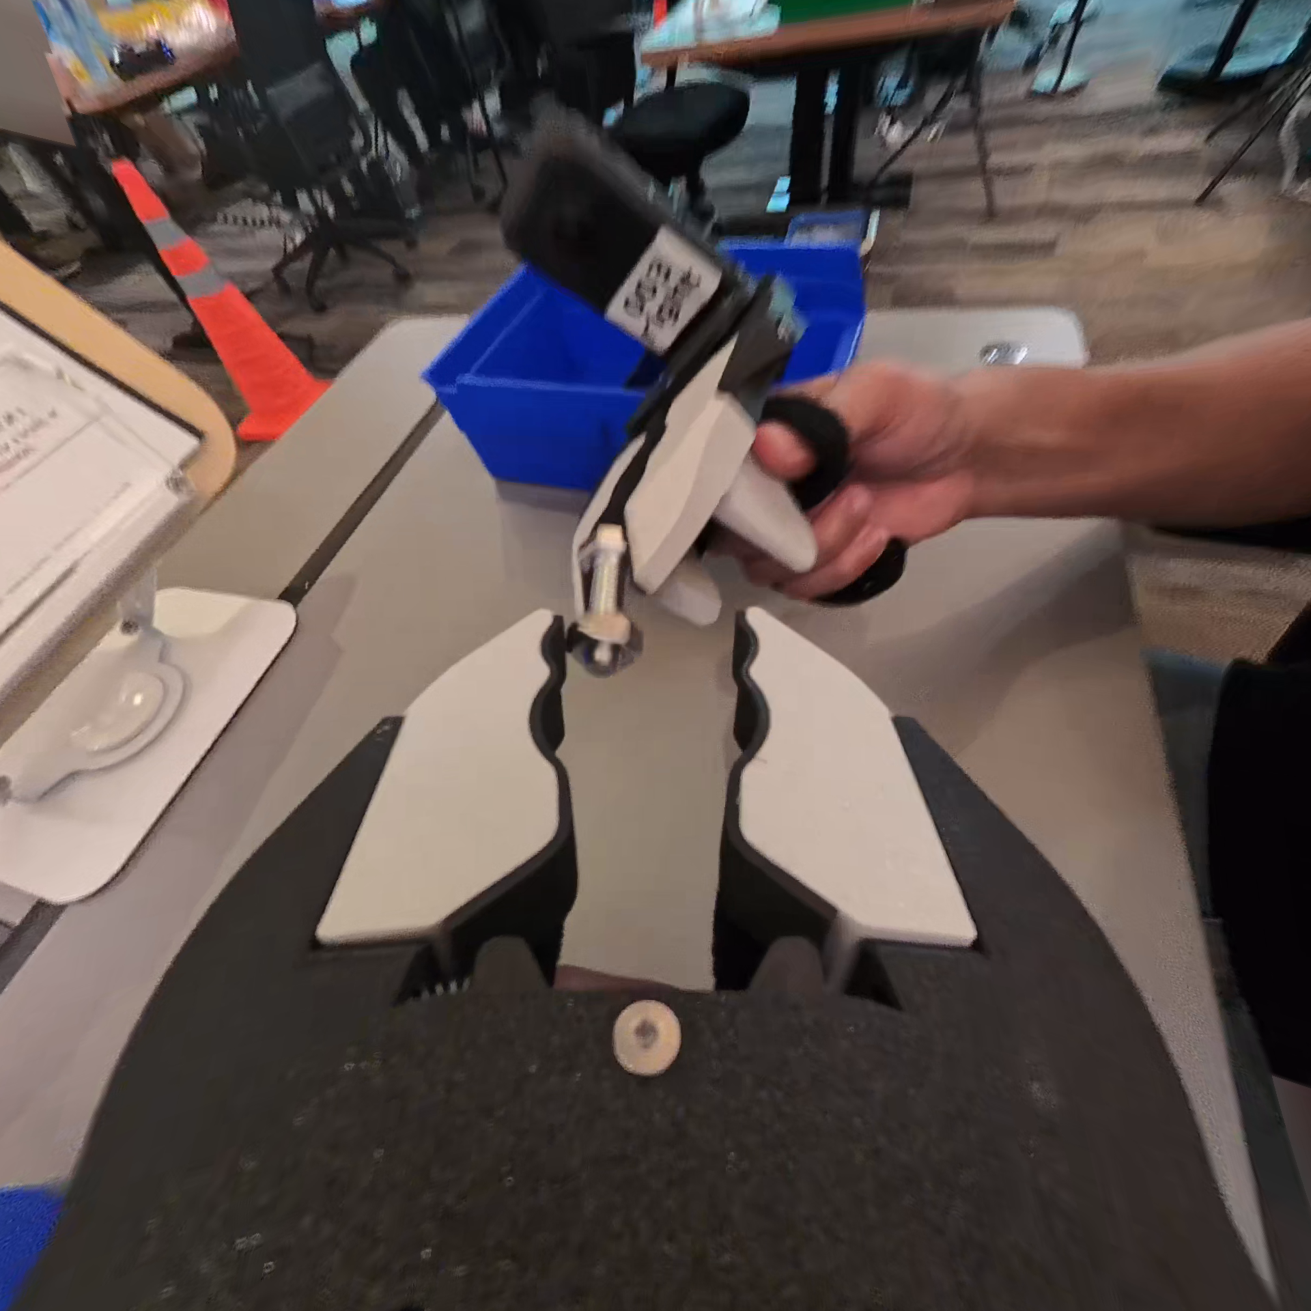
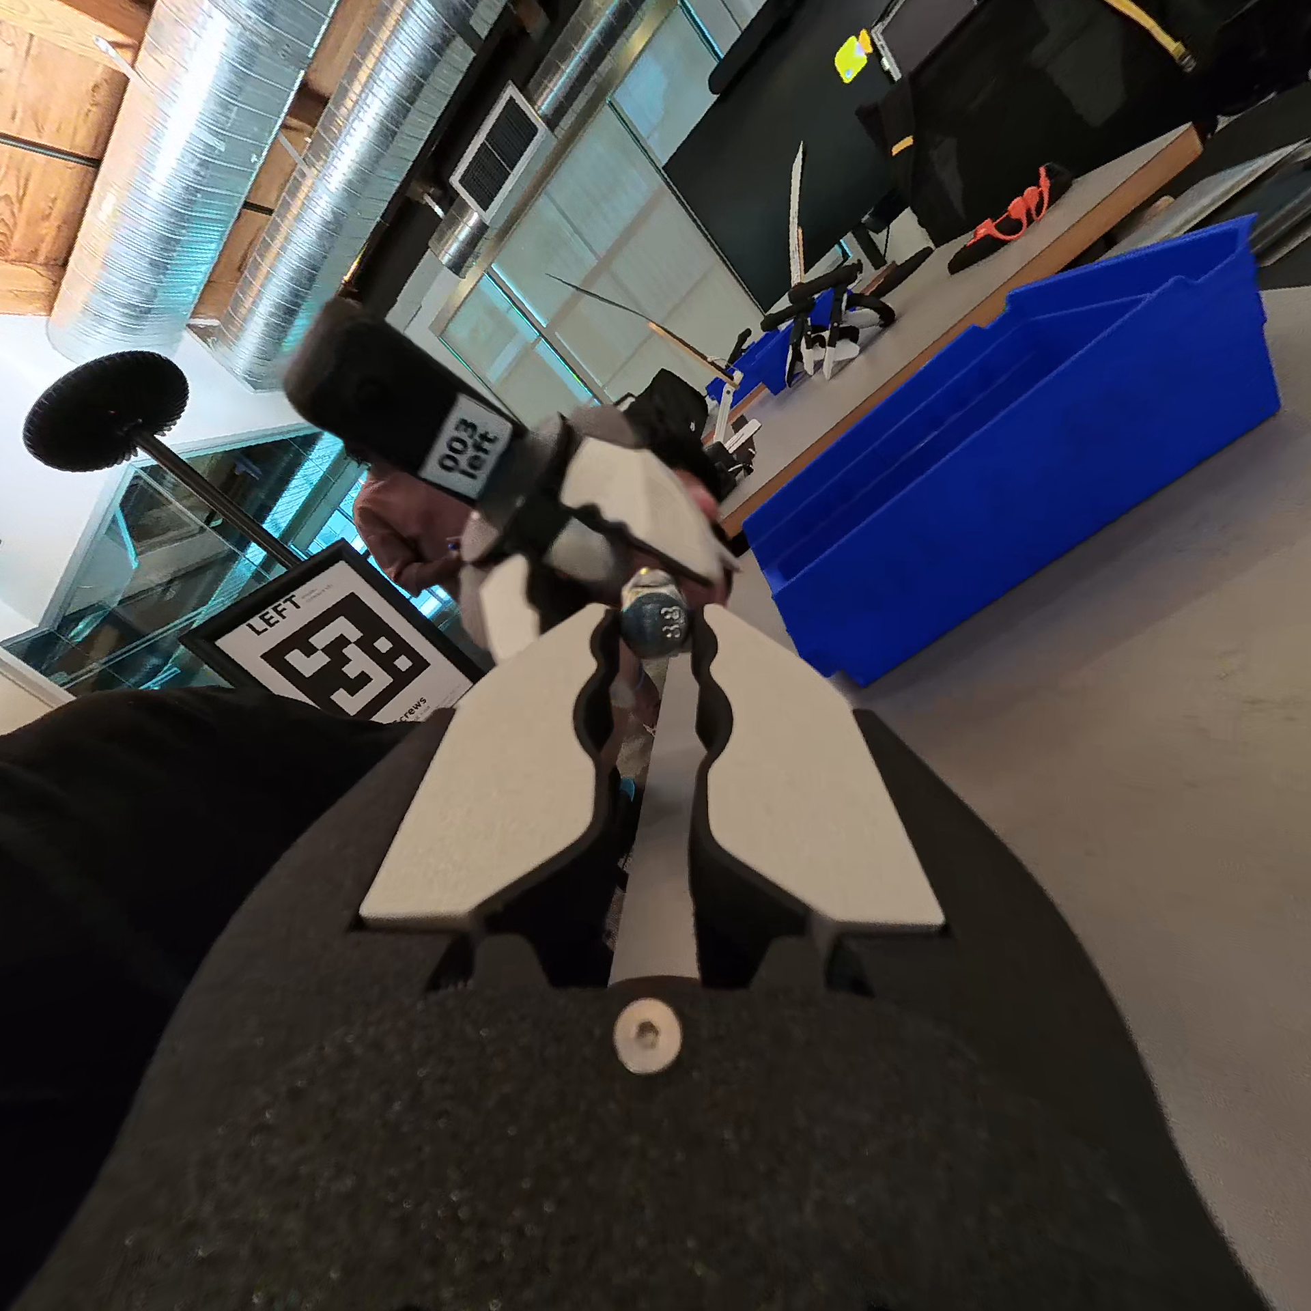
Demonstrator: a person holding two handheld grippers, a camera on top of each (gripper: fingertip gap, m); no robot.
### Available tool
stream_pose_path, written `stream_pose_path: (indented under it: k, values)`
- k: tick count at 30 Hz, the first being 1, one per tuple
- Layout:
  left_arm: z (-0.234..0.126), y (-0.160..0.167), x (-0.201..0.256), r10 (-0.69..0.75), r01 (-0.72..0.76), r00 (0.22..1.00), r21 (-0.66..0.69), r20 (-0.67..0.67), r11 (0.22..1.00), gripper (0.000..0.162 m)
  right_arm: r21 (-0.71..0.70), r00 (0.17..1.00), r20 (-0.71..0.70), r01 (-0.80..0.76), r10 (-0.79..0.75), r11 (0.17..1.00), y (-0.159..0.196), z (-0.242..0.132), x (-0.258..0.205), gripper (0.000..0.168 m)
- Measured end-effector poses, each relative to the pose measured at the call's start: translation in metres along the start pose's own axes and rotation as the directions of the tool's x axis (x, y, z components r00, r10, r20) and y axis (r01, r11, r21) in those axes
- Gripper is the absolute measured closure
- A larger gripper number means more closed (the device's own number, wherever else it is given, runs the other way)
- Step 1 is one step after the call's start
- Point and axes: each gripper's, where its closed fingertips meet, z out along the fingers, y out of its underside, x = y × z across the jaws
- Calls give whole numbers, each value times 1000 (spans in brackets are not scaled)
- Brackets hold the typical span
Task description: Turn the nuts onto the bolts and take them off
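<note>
The nut (image 1: 603, 638) on the low end of the bolt (image 1: 601, 567) is blurry, so I cannot tell how far on it is. A hand (image 1: 887, 482) and the right gripper (image 2: 656, 621) hide part of the blue bin (image 1: 539, 418), and I cannot see what is in it. The right gripper is clamped on the bolt above the table (image 1: 426, 567). The left gripper (image 1: 649, 628) has its fingers wide apart, one tip just beside the nut. A cone (image 1: 234, 319) stands past the table
</note>
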Motion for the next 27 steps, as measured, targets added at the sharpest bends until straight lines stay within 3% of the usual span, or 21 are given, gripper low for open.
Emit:
stream_pose_path:
  k: [4,7,12,20,23,27]
  values:
    - [14,34,-16,46,-31,995,-157,89,987,118,0,1000,-5,11,-11,1000,-3,0,-4,149]
    - [-1,29,-25,123,-80,976,-228,180,970,116,13,999,-31,7,-7,1000,-5,-5,2,149]
    - [-14,6,-7,149,-119,978,-196,145,973,120,5,998,-66,-20,20,1000,-2,-7,12,149]
    - [21,37,-7,1,3,1000,-184,18,983,120,-19,1000,-24,-14,13,1000,2,3,-2,149]
    - [3,34,-21,-15,25,998,-164,62,986,120,-13,999,-47,-18,18,1000,1,-1,3,149]
    - [-21,2,-13,18,-14,998,-68,57,998,122,-14,998,-56,-42,42,999,3,-3,11,149]
